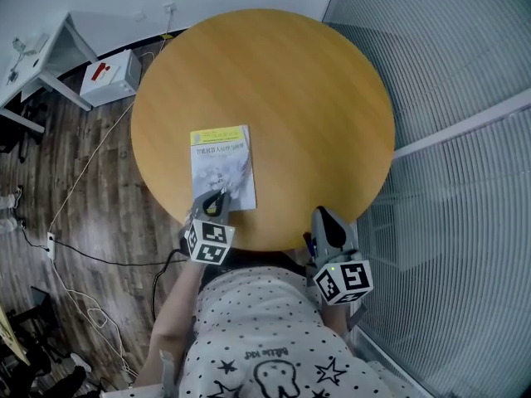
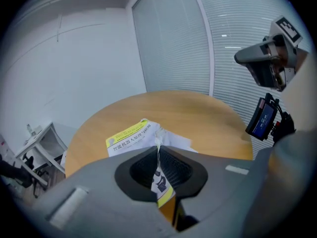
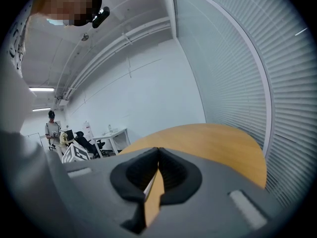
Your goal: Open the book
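A thin book [image 1: 221,166] with a white and yellow cover lies near the front left of the round wooden table [image 1: 274,73]. My left gripper [image 1: 217,199] is at the book's near corner, shut on the cover. In the left gripper view the cover [image 2: 159,178] stands pinched on edge between the pads, bent up off the rest of the book [image 2: 130,136]. My right gripper [image 1: 325,218] hovers at the table's front edge, well to the right of the book. In the right gripper view its jaws [image 3: 158,150] meet with nothing between them.
A white box [image 1: 110,76] and cables [image 1: 83,181] lie on the wooden floor left of the table, near a white desk [image 1: 41,56]. A glass wall with blinds [image 1: 465,181] runs along the right. A person [image 3: 51,130] stands far off.
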`<state>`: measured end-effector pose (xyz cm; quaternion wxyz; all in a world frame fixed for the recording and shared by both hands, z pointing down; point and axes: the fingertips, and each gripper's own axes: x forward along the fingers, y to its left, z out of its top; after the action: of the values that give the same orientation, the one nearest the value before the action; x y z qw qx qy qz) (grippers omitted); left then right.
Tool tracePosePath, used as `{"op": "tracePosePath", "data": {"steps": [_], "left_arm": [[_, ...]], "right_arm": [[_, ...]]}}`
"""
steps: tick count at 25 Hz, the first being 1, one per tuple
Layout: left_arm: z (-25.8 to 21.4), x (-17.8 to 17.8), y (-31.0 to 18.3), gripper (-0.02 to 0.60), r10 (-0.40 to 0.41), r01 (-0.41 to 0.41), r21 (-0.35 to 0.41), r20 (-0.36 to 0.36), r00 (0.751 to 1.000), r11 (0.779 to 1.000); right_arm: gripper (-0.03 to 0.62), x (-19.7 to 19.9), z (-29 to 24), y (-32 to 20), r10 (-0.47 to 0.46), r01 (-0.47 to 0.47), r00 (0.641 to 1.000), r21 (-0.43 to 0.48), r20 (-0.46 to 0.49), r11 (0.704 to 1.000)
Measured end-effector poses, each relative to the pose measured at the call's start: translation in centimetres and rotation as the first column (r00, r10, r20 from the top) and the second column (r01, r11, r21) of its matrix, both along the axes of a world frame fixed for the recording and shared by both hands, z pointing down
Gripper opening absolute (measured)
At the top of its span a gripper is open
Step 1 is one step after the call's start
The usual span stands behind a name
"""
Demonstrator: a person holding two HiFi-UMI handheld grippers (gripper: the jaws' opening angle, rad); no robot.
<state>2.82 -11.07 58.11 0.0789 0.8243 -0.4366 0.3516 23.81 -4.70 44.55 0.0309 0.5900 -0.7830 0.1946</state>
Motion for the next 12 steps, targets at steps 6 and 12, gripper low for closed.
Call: {"op": "tracePosePath", "data": {"steps": [6,12], "left_arm": [[-3.0,-4.9,-1.5,0.025,-0.125,0.128,0.028,-0.077,0.989,0.991],[-3.6,-8.5,-2.1,0.023,-0.185,0.191,0.056,-0.088,0.979,0.98]], "right_arm": [[0.003,-3.3,-1.5,-0.2,-0.002,0.001,1.0,-0.017,-0.013,1.0],[0.004,-6.0,-1.6,-0.8,-0.013,0.013,1.0,-0.017,-0.016,1.0]]}}
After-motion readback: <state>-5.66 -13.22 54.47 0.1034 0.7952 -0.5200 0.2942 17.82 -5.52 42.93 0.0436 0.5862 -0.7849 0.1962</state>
